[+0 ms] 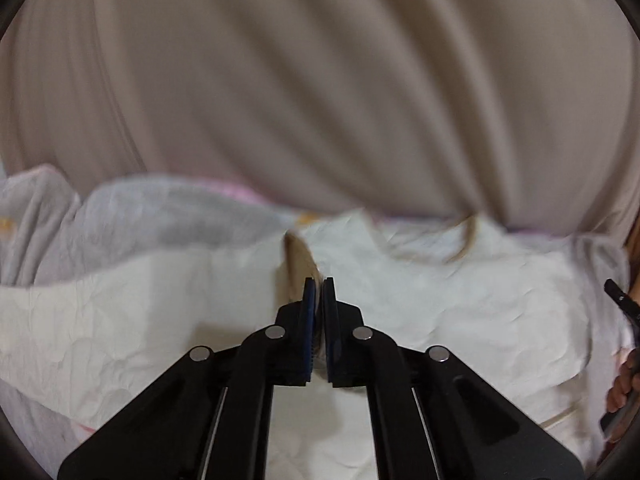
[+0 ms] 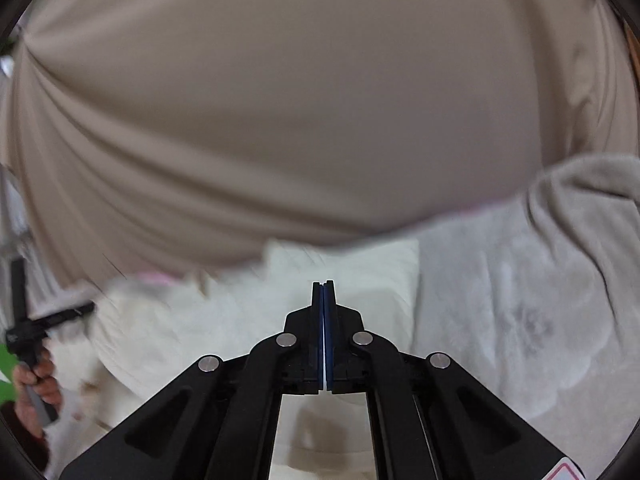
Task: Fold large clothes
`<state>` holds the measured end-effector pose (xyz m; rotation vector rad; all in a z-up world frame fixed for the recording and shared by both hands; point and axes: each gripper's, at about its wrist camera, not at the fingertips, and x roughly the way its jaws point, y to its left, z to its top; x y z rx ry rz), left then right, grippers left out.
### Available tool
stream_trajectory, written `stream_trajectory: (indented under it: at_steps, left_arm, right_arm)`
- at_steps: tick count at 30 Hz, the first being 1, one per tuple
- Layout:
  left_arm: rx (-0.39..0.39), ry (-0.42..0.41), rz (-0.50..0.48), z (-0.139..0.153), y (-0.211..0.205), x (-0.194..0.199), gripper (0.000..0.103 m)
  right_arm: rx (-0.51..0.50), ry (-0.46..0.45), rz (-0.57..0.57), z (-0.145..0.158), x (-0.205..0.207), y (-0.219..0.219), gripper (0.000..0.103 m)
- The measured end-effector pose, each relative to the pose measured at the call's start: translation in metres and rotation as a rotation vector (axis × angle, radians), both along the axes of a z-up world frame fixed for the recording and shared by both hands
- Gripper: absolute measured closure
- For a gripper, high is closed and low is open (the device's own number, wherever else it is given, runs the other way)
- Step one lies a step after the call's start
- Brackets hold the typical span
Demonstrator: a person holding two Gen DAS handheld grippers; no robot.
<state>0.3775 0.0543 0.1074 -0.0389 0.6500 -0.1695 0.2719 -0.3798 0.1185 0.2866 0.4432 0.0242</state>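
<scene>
Both grippers work a white garment (image 1: 460, 308) spread over a pale grey blanket (image 2: 520, 300), below a taut beige sheet (image 1: 320, 80). The left gripper (image 1: 319, 292) has its fingers nearly closed, pinching a fold of the garment near its collar. The right gripper (image 2: 324, 292) is pressed fully together; whether cloth is caught cannot be told. A thin pinch could slip, dropping the fold unevenly.

A beige curtain (image 1: 320, 80) hangs in soft folds across the back — blurred. Below it lies a pale grey-white blanket (image 2: 520, 300) with faint flower patterning, light even.
</scene>
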Motion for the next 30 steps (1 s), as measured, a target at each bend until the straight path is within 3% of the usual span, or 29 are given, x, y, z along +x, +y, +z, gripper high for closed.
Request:
stream_trajectory:
  at_steps: [2,3,5,8,12,14,15,17,18,20,23,27,30]
  left_arm:
    - [0.063,0.135,0.027,-0.051,-0.002,0.023,0.1]
    - [0.063,0.186,0.03,-0.074,-0.002,0.029,0.099]
    - [0.075,0.155,0.031,-0.084,-0.006,0.026,0.099]
    - [0.107,0.124,0.032,-0.069,-0.012,0.018,0.098]
    - [0.064,0.049,0.031,-0.036,-0.008,-0.011,0.091]
    - [0.011,0.034,0.014,-0.024,-0.006,-0.021,0.069]
    - [0.008,0.041,-0.001,-0.023,-0.007,-0.021,0.066]
    - [0.09,0.092,-0.015,-0.037,-0.024,-0.017,0.065]
    - [0.132,0.12,-0.012,-0.049,-0.027,-0.011,0.065]
    - [0.191,0.183,0.006,-0.076,-0.026,-0.004,0.064]
    - [0.129,0.177,0.004,-0.083,-0.012,-0.007,0.064]
    - [0.122,0.169,0.013,-0.082,-0.013,-0.01,0.064]
    - [0.137,0.16,0.018,-0.082,-0.014,-0.01,0.06]
  right_arm:
    - [-0.035,0.267,-0.039,-0.052,0.039,-0.01,0.102]
    - [-0.036,0.323,-0.05,-0.07,0.046,-0.014,0.102]
    - [0.005,0.289,-0.05,-0.069,0.038,-0.021,0.102]
    - [-0.005,0.198,-0.067,-0.04,0.015,-0.018,0.102]
    - [-0.023,0.117,0.045,-0.008,-0.011,0.007,0.095]
    - [-0.031,0.152,0.114,-0.012,-0.007,0.019,0.095]
    - [-0.05,0.193,0.132,-0.023,-0.001,0.027,0.095]
    - [-0.103,0.28,0.124,-0.048,0.014,0.039,0.096]
    - [-0.138,0.332,0.106,-0.064,0.021,0.039,0.102]
    - [-0.139,0.356,0.091,-0.081,0.023,0.029,0.103]
    - [-0.039,0.332,0.037,-0.074,0.01,0.004,0.103]
    - [-0.042,0.273,0.031,-0.066,-0.008,0.003,0.101]
    - [-0.07,0.367,0.045,-0.09,0.005,0.001,0.103]
